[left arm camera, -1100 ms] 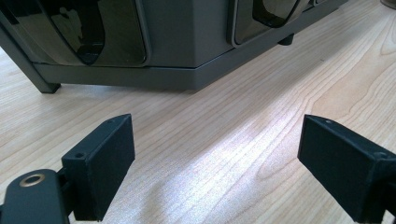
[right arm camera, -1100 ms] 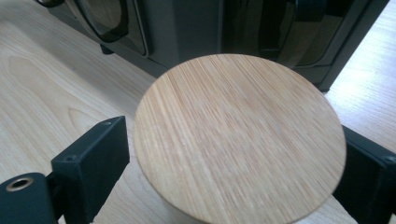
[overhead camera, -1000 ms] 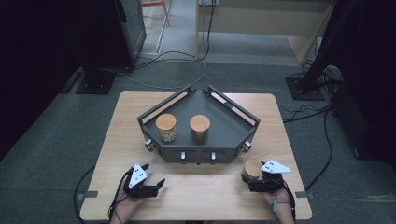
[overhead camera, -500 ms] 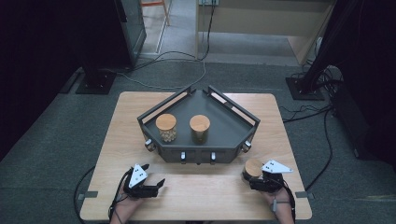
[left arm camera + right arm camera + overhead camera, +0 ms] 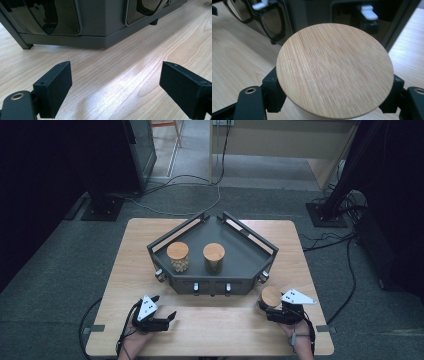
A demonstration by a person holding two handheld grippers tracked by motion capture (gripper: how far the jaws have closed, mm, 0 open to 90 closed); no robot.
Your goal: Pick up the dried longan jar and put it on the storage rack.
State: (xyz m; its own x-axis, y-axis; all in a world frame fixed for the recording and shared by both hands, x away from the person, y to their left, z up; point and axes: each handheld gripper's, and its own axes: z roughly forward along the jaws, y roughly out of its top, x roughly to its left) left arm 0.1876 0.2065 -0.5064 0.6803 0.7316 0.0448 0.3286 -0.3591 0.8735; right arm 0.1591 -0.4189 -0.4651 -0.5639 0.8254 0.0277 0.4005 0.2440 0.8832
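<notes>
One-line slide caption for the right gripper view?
Right gripper shut on a wooden-lidded jar before the dark tray.

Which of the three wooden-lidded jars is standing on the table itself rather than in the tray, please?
The jar between the right gripper's jaws, near the tray's right front corner. The other two jars stand inside the tray.

My right gripper [image 5: 334,100] has its jaws around a jar, whose round bamboo lid [image 5: 334,70] hides its body from me. The dark grey metal tray [image 5: 100,22] is cut off by the top edge.
</notes>
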